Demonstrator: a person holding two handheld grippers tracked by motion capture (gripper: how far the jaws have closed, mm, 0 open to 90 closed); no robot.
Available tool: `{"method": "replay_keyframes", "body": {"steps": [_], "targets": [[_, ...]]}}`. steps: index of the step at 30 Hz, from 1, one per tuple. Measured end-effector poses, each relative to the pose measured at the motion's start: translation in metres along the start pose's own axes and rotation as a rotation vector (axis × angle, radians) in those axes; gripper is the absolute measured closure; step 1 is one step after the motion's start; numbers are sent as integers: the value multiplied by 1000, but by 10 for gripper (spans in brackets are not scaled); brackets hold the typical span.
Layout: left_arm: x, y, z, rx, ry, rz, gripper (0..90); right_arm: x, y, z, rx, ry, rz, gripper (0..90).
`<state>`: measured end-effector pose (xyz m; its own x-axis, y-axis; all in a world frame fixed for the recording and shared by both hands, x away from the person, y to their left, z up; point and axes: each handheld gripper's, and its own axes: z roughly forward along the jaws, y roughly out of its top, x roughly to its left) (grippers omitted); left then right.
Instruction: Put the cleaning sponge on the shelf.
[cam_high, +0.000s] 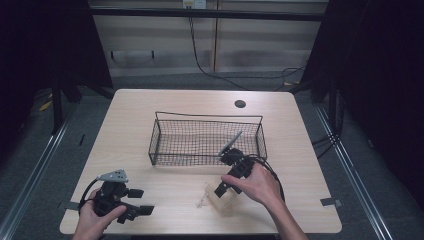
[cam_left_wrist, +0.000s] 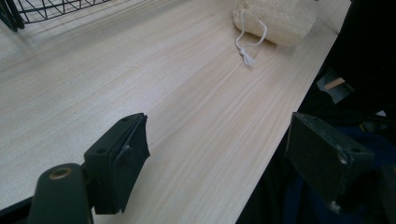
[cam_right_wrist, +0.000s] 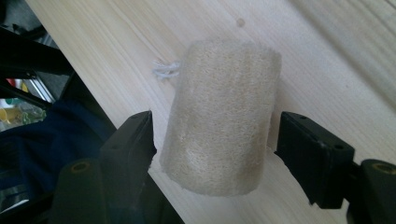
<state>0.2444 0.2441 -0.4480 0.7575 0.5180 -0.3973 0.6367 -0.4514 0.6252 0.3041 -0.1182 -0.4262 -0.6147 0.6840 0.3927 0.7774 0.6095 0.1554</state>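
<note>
Right gripper (cam_right_wrist: 212, 154) had its jaws spread around the loofah (cam_right_wrist: 224, 116), pads not quite biting yet. Best bet: centre it and squeeze gently, it looked squishy. Beige, fibrous cylinder with a white string (cam_left_wrist: 247, 44), lying near the table (cam_high: 150, 105) front edge. Left gripper (cam_left_wrist: 215, 154) sat wide open, empty.

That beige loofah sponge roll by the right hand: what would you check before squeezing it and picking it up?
1. Beige loofah sponge roll sits between the right gripper's fingers: ok.
2. Fingers pressing on it: not ok; a gap shows at one finger, and contact at the other cannot be told.
3. White string loop clear of the fingers: ok.
4. Black wire basket upright on the light wooden table: ok.
5. Left gripper open, apart from the sponge: ok.
</note>
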Motion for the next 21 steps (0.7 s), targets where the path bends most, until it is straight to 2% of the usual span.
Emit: {"method": "replay_keyframes", "body": {"steps": [4, 8, 14, 20, 21], "targets": [[0, 0, 0, 0, 1, 0, 205, -1, 3, 6, 32, 3, 5, 269], [0, 0, 0, -1, 3, 0, 205, -2, 5, 10, 36, 6, 8, 265], [0, 0, 0, 0, 1, -1, 205, 0, 8, 19, 71, 8, -3, 272], [0, 0, 0, 1, 5, 1, 205, 2, 11, 27, 106, -12, -5, 277], [0, 0, 0, -1, 3, 0, 205, 2, 12, 29, 107, -14, -17, 285]]}}
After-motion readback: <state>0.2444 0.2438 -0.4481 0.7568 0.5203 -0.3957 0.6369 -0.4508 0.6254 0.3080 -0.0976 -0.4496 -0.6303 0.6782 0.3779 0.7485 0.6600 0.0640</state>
